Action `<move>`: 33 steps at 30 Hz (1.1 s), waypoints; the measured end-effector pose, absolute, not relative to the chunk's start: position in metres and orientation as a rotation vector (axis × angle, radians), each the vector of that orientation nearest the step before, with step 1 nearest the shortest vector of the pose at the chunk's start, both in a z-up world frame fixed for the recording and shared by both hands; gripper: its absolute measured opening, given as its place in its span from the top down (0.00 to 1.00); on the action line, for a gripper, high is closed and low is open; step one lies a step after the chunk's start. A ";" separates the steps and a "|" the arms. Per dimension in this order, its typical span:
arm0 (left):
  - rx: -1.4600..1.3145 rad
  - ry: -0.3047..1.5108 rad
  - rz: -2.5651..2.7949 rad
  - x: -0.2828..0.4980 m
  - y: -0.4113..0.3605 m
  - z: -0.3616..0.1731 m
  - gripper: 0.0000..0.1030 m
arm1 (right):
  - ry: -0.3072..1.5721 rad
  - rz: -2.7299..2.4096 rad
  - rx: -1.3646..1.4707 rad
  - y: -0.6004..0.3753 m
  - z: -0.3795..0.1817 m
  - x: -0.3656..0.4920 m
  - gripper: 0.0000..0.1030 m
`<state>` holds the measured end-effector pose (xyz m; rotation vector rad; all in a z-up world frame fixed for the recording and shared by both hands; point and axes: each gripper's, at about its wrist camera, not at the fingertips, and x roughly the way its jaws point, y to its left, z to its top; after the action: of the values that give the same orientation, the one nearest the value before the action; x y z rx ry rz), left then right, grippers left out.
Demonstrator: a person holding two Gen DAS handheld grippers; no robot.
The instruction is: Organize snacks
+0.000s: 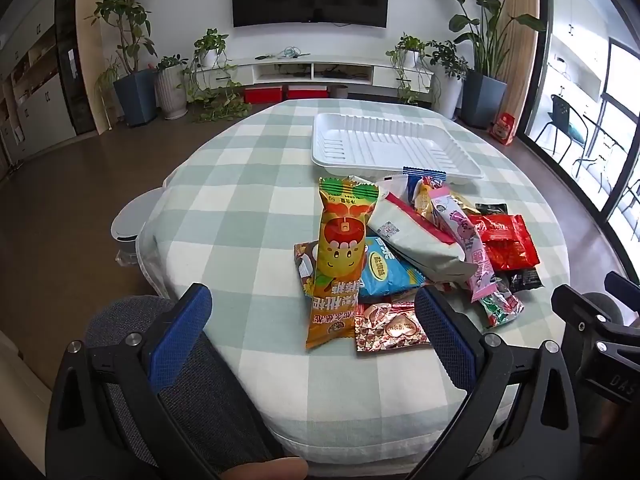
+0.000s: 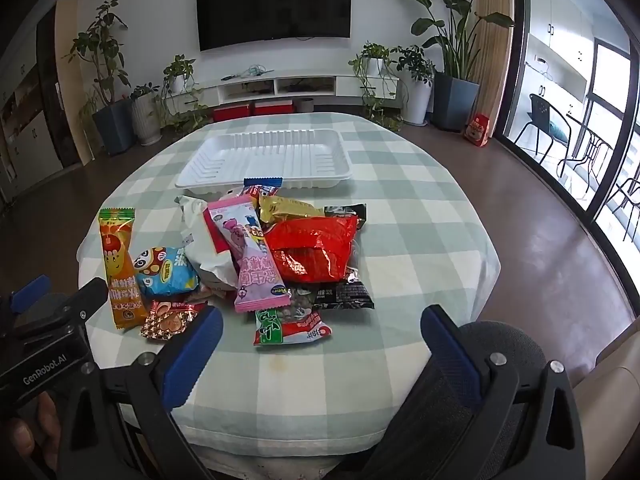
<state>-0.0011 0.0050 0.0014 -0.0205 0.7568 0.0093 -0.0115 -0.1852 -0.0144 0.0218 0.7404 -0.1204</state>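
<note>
A heap of snack packets lies on the checked tablecloth (image 1: pixel 248 184): an orange packet (image 1: pixel 340 256) (image 2: pixel 120 264), a blue one (image 1: pixel 384 268) (image 2: pixel 166 270), a white-grey bag (image 1: pixel 420 236), a pink packet (image 1: pixel 468 240) (image 2: pixel 252 252), a red bag (image 1: pixel 504 240) (image 2: pixel 316 248), a green-white packet (image 2: pixel 288 326). An empty white tray (image 1: pixel 388 146) (image 2: pixel 268 156) sits behind the heap. My left gripper (image 1: pixel 316 316) is open and empty at the near edge, in front of the heap's left side. My right gripper (image 2: pixel 322 336) is open and empty, just short of the green-white packet.
A grey mesh chair back (image 1: pixel 120 320) (image 2: pixel 500 344) stands at the table's near edge. The floor drops away around the round table. Potted plants (image 1: pixel 132 60) and a TV cabinet (image 1: pixel 320 70) line the far wall. Each gripper shows at the edge of the other's view.
</note>
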 end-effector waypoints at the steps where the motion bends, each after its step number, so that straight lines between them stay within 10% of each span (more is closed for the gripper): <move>1: -0.021 0.756 0.010 -0.001 0.004 0.001 0.00 | 0.741 -0.120 0.022 -0.185 -0.015 -0.012 0.01; 33: -0.019 0.761 0.011 0.000 0.002 -0.004 0.00 | 0.754 -0.119 0.021 -0.185 -0.023 -0.011 0.01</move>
<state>-0.0004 0.0024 -0.0045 -0.0192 0.7611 0.0113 -0.0106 -0.1852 -0.0228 0.0214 0.7539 -0.1186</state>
